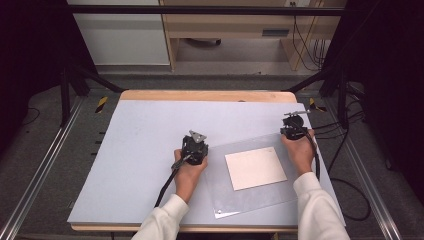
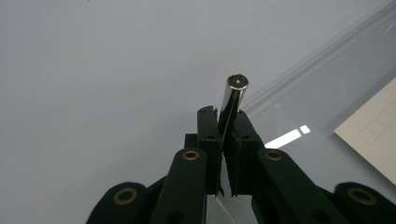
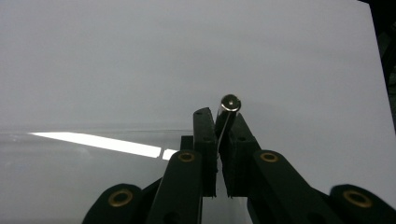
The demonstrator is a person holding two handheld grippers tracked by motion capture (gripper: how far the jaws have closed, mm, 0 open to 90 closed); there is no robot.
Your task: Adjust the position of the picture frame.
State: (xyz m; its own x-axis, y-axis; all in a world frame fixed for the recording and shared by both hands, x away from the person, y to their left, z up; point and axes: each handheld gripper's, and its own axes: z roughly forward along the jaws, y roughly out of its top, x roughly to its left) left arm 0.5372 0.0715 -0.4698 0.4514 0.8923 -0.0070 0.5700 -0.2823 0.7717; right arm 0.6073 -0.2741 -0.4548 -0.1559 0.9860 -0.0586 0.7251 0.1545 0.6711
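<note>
A short metal pin is clamped upright between the closed jaws of the left gripper at the left edge of a clear sheet; a second pin is pinched likewise by the right gripper at the sheet's far right corner. Both pins are pointed along the jaws. The card is seen lying between the two hands, which are rested on the table.

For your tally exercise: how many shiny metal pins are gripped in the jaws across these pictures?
2. One metal pin is clamped in the left gripper, beside the clear sheet's left edge; the other metal pin is clamped in the right gripper at its far right corner.
</note>
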